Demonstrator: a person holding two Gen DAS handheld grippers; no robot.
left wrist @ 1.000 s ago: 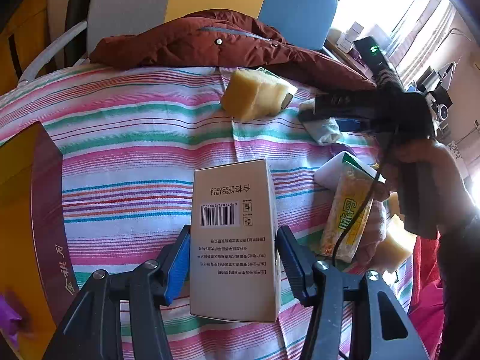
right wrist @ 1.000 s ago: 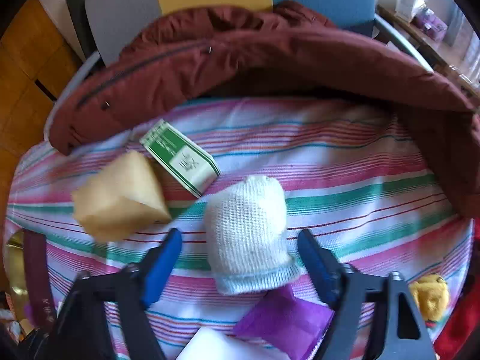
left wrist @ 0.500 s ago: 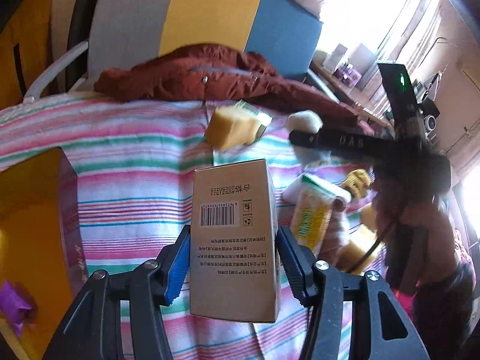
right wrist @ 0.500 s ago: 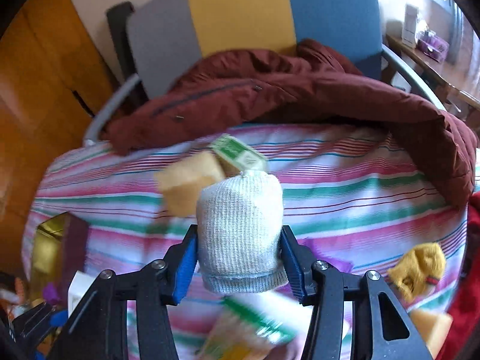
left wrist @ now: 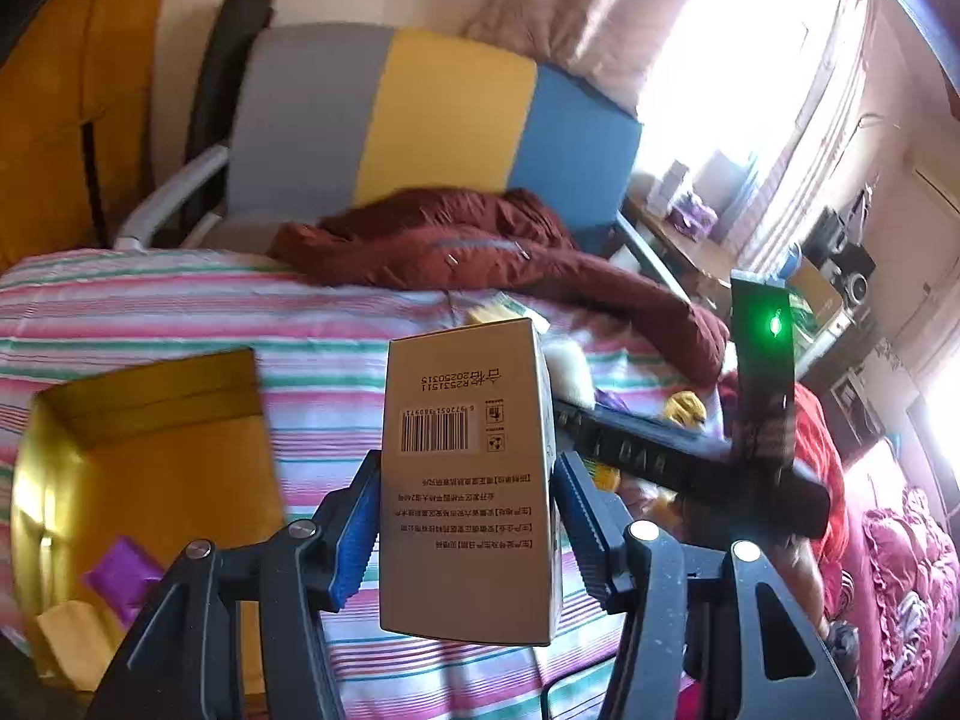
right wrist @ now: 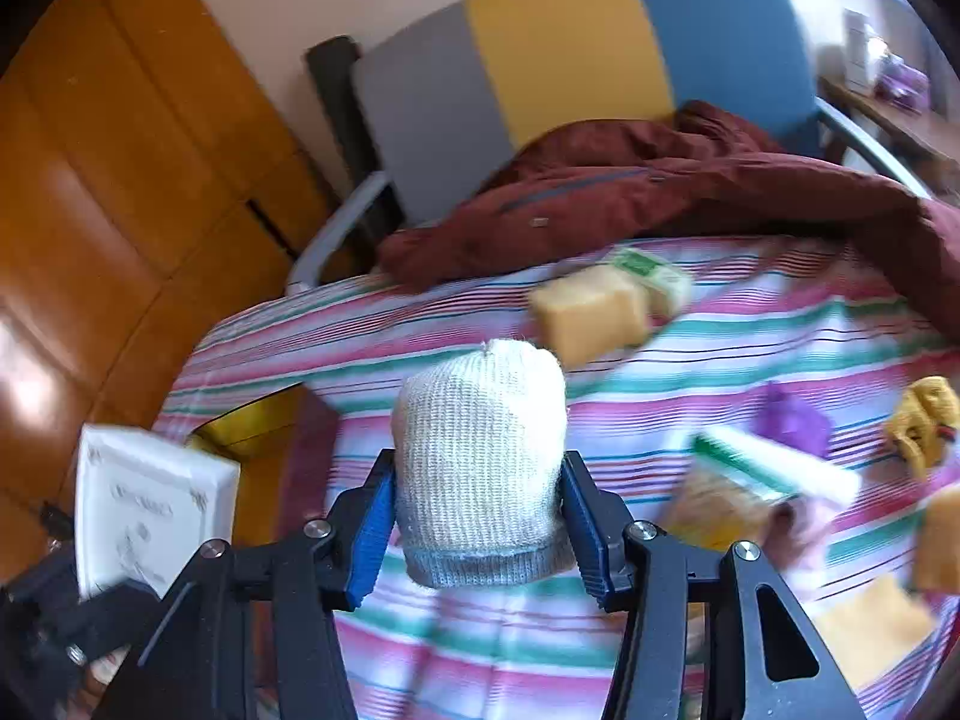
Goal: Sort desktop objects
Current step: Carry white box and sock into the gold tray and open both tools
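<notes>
Box (left wrist: 465, 480), beige w/ barcode, sits clamped between the blue pads of the left tool (left wrist: 465, 531), held up off the striped cloth (left wrist: 180, 312) covering the desk; print on it reads upside down. Right tool (right wrist: 477, 531) is closed on a white knit sock (right wrist: 480, 456), rolled, toe end up, also lifted clear of the cloth. In the left view the right tool's black body crosses behind the box at right, green light lit. Gold tray (left wrist: 150, 450) lies on the cloth left of the box, w/ a purple piece (left wrist: 123, 576) and a yellow piece (left wrist: 72, 642) inside near its front. In the right view the box shows at far left, its white face towards the camera, w/ the tray's corner behind it. Further back on the cloth: a yellow sponge (right wrist: 591, 315) touching a green-white carton (right wrist: 651, 273). Right side, blurred: purple wrapper (right wrist: 792, 420), a yellow-green packet (right wrist: 750, 492), a yellow toy (right wrist: 924, 420). Maroon jacket (right wrist: 660, 192) drapes over the far edge, in front of a grey-yellow-blue chair (right wrist: 570, 48).
</notes>
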